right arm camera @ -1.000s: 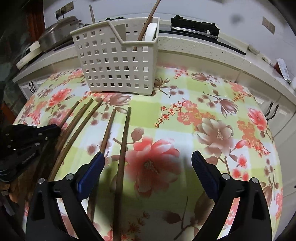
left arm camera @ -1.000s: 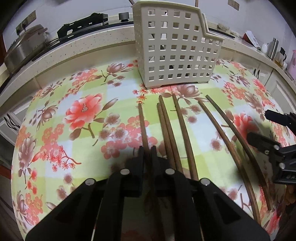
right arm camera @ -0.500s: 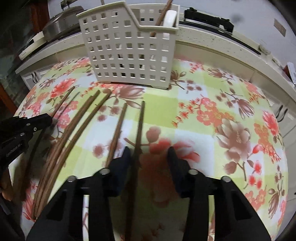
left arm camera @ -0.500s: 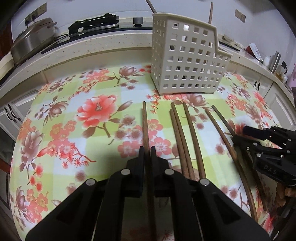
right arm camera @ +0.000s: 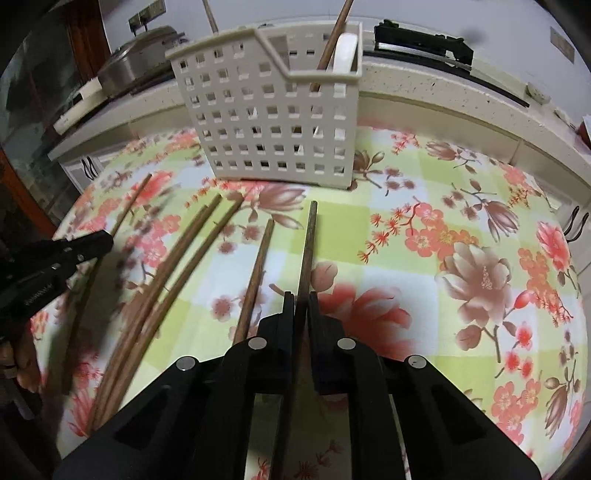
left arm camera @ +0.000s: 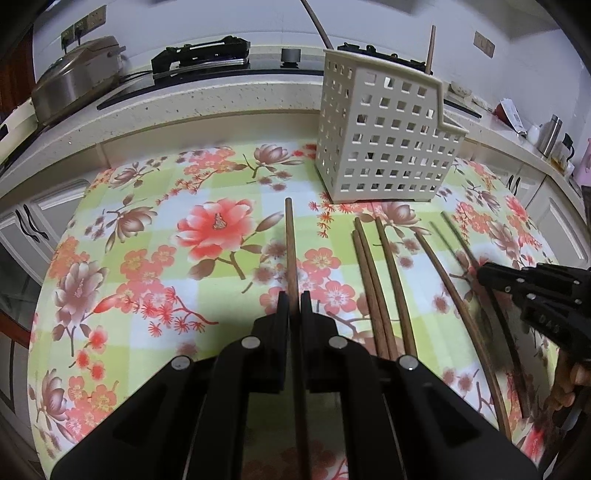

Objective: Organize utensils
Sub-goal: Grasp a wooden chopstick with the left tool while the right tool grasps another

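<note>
My left gripper (left arm camera: 294,299) is shut on a brown wooden chopstick (left arm camera: 290,243) that points toward the far counter. My right gripper (right arm camera: 301,299) is shut on another chopstick (right arm camera: 309,240), the rightmost of the row. Several more chopsticks (left arm camera: 373,280) lie side by side on the floral tablecloth between the two grippers; they also show in the right wrist view (right arm camera: 173,273). A cream perforated utensil basket (left arm camera: 384,144) stands upright beyond them, also in the right wrist view (right arm camera: 273,110), holding a chopstick (right arm camera: 334,33) and a white utensil (right arm camera: 345,51).
The floral tablecloth (left arm camera: 147,258) covers a round table. A speckled counter (left arm camera: 184,103) runs behind it with a stove (left arm camera: 199,59) and a metal cooker (left arm camera: 74,88). Cabinet doors (left arm camera: 33,225) are at the left, bottles (left arm camera: 554,136) at the right.
The right gripper closed from wide open onto the rightmost chopstick. The left gripper stayed shut on its chopstick and drew back left, away from the basket.
</note>
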Tool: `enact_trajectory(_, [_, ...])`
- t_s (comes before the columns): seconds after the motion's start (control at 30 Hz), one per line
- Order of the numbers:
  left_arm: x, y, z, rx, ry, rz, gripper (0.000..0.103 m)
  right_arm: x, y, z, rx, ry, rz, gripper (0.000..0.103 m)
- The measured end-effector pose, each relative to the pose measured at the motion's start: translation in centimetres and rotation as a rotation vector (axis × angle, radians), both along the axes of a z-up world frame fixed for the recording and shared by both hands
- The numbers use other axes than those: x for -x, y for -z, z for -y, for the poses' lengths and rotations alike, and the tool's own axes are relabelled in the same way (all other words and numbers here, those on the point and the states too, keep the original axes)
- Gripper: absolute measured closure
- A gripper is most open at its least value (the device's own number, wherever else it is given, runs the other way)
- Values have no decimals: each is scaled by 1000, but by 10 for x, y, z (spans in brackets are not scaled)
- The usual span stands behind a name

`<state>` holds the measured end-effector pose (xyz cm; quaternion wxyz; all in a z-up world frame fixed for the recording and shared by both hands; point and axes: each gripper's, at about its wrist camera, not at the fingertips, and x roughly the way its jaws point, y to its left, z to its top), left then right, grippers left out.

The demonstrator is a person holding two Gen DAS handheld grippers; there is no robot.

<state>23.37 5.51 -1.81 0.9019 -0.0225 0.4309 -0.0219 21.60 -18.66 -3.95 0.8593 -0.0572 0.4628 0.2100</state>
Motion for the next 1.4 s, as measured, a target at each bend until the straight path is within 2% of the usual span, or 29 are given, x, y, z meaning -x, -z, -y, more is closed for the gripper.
enact_trajectory(0.6, [27,-49,6,24,14,113,97,34,-85,32,-78,14,160,94])
enact_trajectory(0.7, [30,-52,6,23,14,117,97,33,-80,38,-69,34,144,94])
enact_trajectory(0.8, [32,-50,6,26,15,115,97,29,-64,38,-25,41,87,91])
enact_trajectory(0.9, [32,-49,7,25,18,111,97,23,-45,36,-25,40,34,86])
enact_trajectory(0.97, [32,-47,7,25,21,109,97,19,-33,33,-6,43,9,72])
enact_trajectory(1.03, [31,-46,7,25,21,105,97,16,-25,30,-3,43,-2,67])
enact_trajectory(1.33, [29,-38,4,31,17,90,97,-6,8,14,53,43,-61,68])
enact_trajectory(1.4, [29,-37,4,32,14,89,97,-7,12,11,79,41,-47,68])
